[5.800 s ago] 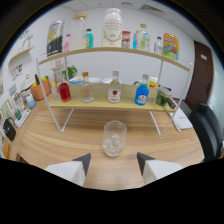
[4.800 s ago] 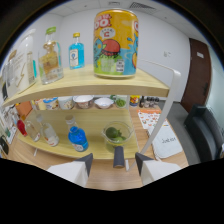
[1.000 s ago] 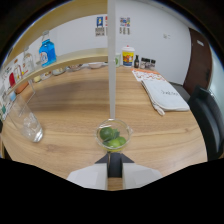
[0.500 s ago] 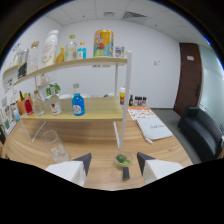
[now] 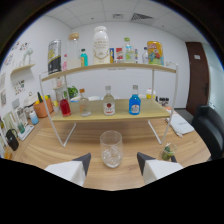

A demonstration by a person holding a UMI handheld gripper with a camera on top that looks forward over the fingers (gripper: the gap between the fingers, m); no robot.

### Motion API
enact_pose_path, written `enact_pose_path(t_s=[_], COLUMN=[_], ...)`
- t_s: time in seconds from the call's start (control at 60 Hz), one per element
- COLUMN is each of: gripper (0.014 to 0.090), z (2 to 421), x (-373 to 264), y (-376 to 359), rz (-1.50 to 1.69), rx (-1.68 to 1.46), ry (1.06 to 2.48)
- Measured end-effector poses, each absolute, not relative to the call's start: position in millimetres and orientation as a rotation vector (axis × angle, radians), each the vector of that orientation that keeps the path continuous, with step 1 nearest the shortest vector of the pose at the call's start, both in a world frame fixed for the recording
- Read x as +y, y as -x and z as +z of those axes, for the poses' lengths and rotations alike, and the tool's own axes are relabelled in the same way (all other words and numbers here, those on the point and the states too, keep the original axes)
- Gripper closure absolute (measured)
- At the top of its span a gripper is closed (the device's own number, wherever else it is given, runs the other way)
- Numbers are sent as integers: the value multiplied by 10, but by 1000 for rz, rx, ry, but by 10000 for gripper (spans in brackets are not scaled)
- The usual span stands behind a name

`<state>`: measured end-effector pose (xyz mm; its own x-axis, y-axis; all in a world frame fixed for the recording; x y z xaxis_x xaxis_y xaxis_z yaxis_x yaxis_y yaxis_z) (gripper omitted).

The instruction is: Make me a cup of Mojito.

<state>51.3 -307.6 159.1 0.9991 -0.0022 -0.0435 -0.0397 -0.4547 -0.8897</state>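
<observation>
**Gripper Spread Before the Glass on the Wooden Table**

We held the gripper [image 5: 113, 161] with its two fingers spread apart, and nothing was pinched between them. The left fingertip [image 5: 82, 161] and the right fingertip [image 5: 145, 160] each showed as a dark wedge above a pale body.

We observed the clear glass [image 5: 111, 148] standing upright on the wooden table [image 5: 55, 142], just ahead of the fingers and centred on the gap between them. It rested on its own support, apart from both fingertips. It appeared to hold ice, though we could not tell its contents for certain.

To the right of the right finger, near its tip, we saw a small glass bowl with green pieces [image 5: 168, 151] on the table.

Beyond the glass stood a two-tier shelf [image 5: 107, 116] on white legs. On its lower tier we noted a red bottle [image 5: 65, 106], a clear bottle with a red label [image 5: 108, 102] and a blue bottle [image 5: 134, 102], all upright and well apart. On the upper tier we noted a large white jar [image 5: 100, 45], a dark can [image 5: 54, 57] and a colourful can [image 5: 154, 52], with smaller bottles between them.

A dark chair [image 5: 210, 130] stood to the right of the table.
</observation>
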Motion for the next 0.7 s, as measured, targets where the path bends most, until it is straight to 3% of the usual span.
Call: enact_pose_path(t_s=[0.283, 0.45, 0.567, 0.7], gripper=[183, 238, 351, 585], z=[2213, 2136, 1991, 1895], x=[-1985, -1454, -1214, -1069], y=[-390, -389, -382, -384], rz=[48, 18, 9, 1], rx=[45, 30, 23, 27], ry=[1952, 1982, 2015, 2031])
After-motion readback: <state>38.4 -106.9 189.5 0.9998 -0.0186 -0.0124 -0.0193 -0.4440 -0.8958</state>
